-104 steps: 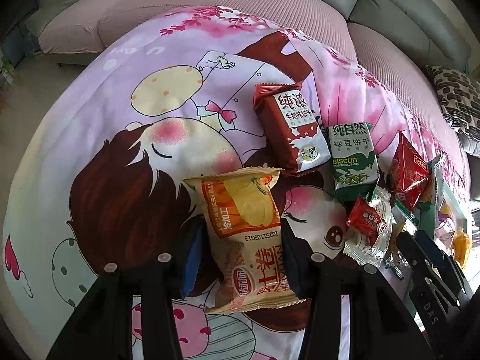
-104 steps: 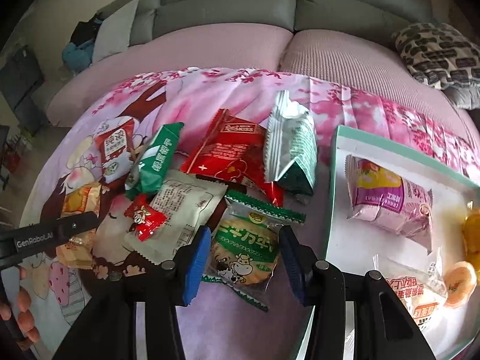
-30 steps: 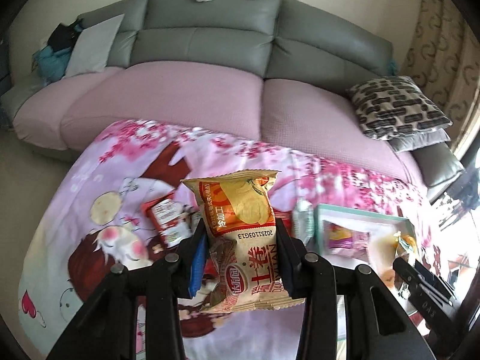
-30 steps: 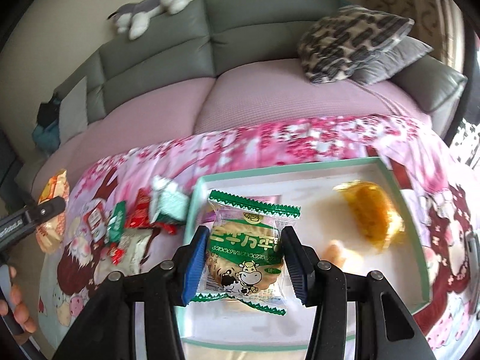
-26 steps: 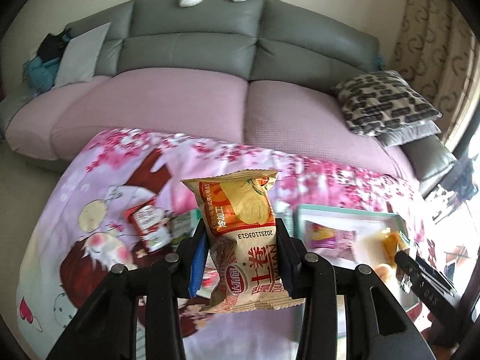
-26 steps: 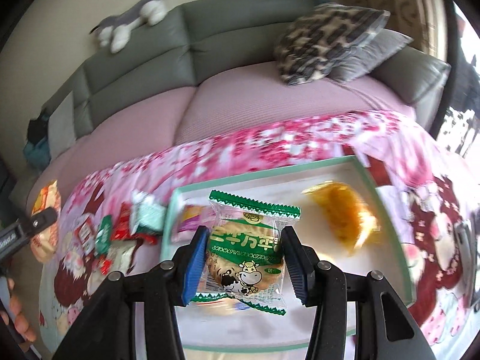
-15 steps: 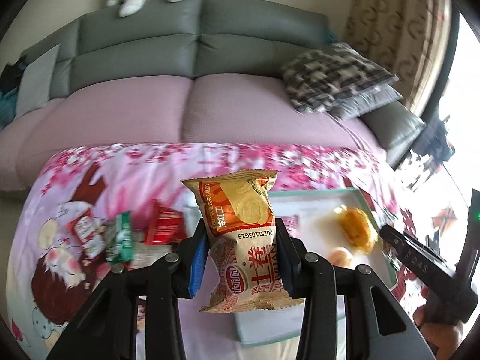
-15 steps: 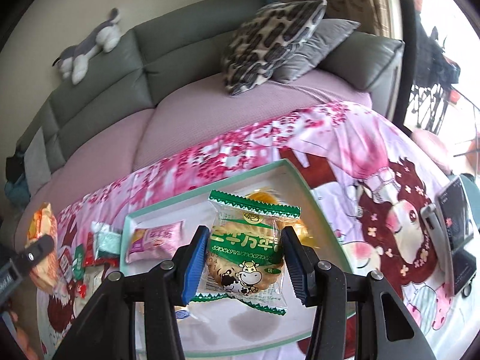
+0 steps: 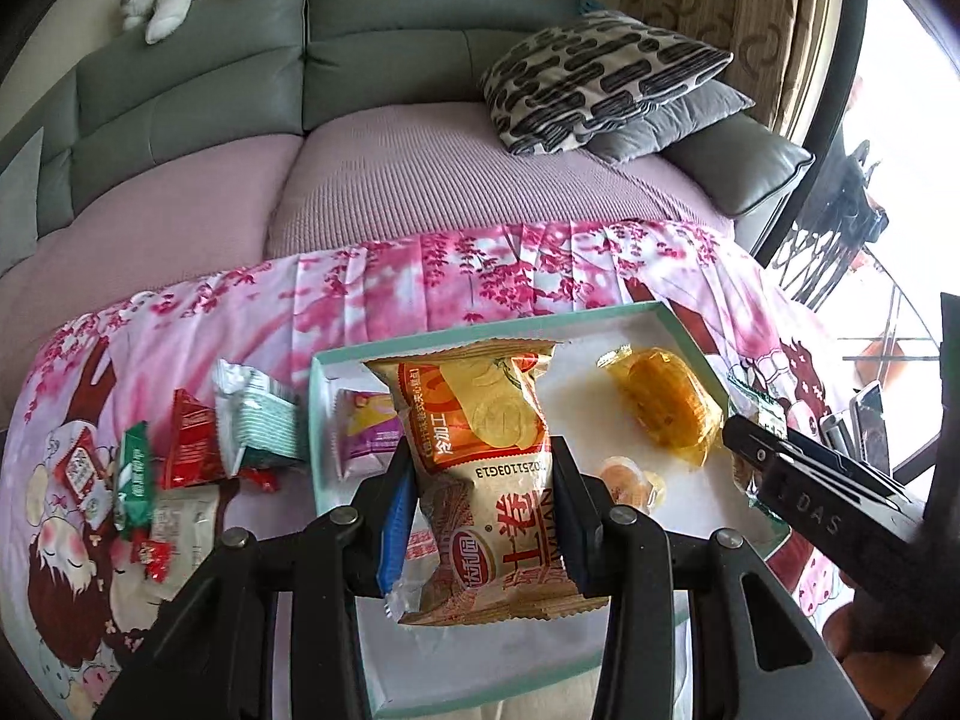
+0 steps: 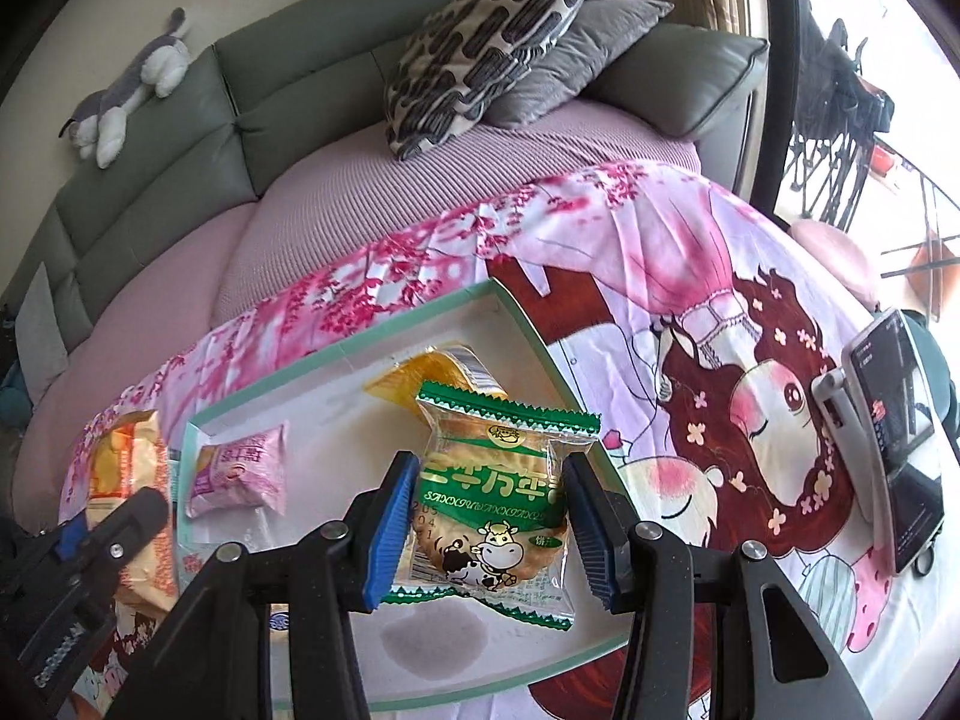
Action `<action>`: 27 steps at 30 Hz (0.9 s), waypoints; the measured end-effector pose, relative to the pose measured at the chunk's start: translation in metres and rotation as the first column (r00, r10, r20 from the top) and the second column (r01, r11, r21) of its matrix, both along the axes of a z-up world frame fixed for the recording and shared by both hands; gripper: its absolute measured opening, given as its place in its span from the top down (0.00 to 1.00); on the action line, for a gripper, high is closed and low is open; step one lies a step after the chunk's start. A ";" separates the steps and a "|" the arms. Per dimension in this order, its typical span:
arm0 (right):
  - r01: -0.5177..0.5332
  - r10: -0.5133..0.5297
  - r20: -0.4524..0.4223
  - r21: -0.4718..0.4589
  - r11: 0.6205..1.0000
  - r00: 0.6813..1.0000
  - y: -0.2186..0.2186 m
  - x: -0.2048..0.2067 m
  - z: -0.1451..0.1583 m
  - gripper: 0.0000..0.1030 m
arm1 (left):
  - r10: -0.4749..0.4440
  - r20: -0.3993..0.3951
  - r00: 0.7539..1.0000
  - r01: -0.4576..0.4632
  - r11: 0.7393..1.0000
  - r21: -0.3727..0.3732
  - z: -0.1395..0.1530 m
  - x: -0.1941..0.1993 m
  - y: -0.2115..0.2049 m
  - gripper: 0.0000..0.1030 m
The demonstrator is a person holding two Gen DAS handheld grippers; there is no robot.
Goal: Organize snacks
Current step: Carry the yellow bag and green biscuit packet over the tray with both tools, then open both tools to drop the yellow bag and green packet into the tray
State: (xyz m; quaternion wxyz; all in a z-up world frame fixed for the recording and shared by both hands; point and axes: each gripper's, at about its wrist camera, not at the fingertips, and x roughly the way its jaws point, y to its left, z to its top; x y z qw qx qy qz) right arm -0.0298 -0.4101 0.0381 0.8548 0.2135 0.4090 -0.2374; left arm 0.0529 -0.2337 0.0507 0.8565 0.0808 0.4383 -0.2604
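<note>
My left gripper point(image 9: 483, 516) is shut on an orange-and-tan snack bag point(image 9: 486, 450), held in the air above the white tray with a mint-green rim point(image 9: 474, 333). Over the same tray point(image 10: 384, 330), my right gripper point(image 10: 489, 528) is shut on a green-edged clear cookie packet point(image 10: 492, 498) with a cow on it. In the tray lie a pink packet point(image 9: 366, 438), a yellow-wrapped pastry point(image 9: 666, 408) and a small round orange snack point(image 9: 624, 477). The right gripper's finger point(image 9: 798, 480) shows at the right of the left wrist view.
Several loose snack packs, among them red point(image 9: 189, 447), green point(image 9: 133, 480) and silver point(image 9: 255, 414), lie left of the tray on the pink cartoon-print cloth point(image 9: 468, 276). A phone on a stand point(image 10: 894, 438) sits at the right. A grey sofa with patterned cushions point(image 9: 594, 78) is behind.
Both grippers have carried their packets to the right, from over the loose pile to above the tray. Both views have swung right; the phone has come into the right view. Grips unchanged.
</note>
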 end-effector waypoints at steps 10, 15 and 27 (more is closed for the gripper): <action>-0.007 0.008 -0.039 0.026 1.000 0.999 -0.005 0.004 -0.014 0.49 | -0.011 -0.022 1.000 0.012 0.999 0.040 -0.019 0.008 -0.018 0.58; -0.017 0.018 -0.050 0.035 0.999 0.999 -0.004 0.006 -0.017 0.49 | -0.008 -0.035 0.999 0.009 0.999 0.042 -0.023 0.009 -0.022 0.58; -0.025 0.028 -0.075 0.039 0.999 0.997 -0.004 0.009 -0.021 0.49 | -0.030 -0.040 0.999 0.032 0.999 0.044 -0.024 0.004 -0.030 0.41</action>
